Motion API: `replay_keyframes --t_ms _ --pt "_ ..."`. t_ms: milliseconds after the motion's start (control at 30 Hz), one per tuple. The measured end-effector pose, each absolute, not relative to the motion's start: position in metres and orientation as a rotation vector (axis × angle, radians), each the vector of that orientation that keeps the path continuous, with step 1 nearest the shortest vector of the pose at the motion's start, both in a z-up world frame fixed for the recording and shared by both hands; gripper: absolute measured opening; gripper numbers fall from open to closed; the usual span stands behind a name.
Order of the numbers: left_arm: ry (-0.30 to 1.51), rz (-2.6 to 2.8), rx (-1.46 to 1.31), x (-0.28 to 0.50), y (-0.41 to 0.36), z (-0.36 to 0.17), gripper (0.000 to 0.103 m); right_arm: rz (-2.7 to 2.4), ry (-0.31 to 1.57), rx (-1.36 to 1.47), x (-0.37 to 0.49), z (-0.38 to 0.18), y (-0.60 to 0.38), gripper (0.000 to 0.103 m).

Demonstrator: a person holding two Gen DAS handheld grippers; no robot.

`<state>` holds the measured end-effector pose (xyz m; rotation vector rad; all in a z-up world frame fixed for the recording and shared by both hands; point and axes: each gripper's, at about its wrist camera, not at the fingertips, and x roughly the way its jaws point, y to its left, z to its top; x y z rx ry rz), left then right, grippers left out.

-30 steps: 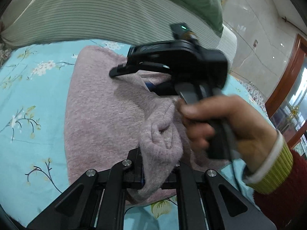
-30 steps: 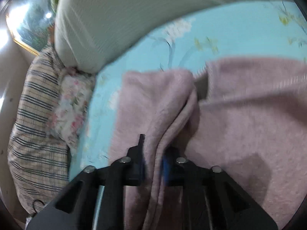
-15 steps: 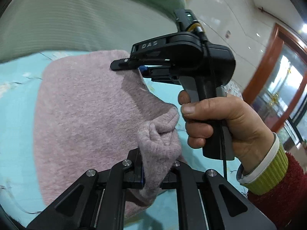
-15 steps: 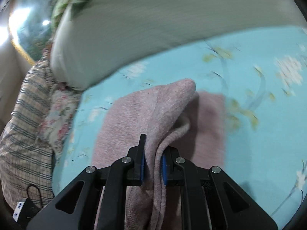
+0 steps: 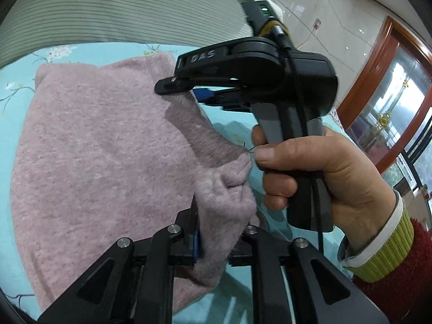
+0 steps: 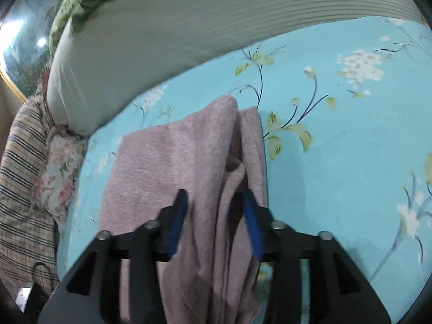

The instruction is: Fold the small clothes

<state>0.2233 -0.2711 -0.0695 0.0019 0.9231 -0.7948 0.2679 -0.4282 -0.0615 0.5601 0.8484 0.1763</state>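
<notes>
A pink knitted sweater (image 5: 94, 148) lies folded on the turquoise floral sheet (image 5: 16, 108). At the bottom of the left wrist view my left gripper (image 5: 220, 232) still has a bunched corner of the sweater filling its jaws, which are opening. A hand (image 5: 310, 167) holds my right gripper (image 5: 183, 91) over the sweater's far right edge. In the right wrist view the right gripper (image 6: 214, 210) has its jaws opening wide. The sweater's folded edge (image 6: 162, 167) lies loose between the blue pads (image 6: 178, 221), which do not press it.
A grey striped quilt (image 5: 121, 13) rises behind the sweater. A striped blanket (image 6: 21, 175) and a floral pillow (image 6: 59, 178) lie at the left. A wooden door frame (image 5: 378, 81) stands to the right. Bare sheet (image 6: 351, 162) stretches right of the sweater.
Both grippers carried the sweater's edge across, folding it narrower. The right jaws spread and let go of the fold. The left jaws widened slightly around the bunched corner.
</notes>
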Motion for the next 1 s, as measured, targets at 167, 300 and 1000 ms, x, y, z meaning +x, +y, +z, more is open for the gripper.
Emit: replay_keyframes --t_ms 167,300,1000 --pt "0.945 -0.803 -0.07 0.217 -0.237 -0.057 0.066 0.149 0.79 0.544 0.233 -0.047 -0.434 0.088" --pt "0.917 -0.771 -0.116 0.213 -0.198 -0.04 0.085 0.163 0.836 0.569 0.222 -0.059 -0.436 0.088" --pt "1.117 -0.598 -0.399 0.342 -0.137 -0.102 0.09 0.301 0.94 0.654 0.253 -0.102 -0.421 0.069"
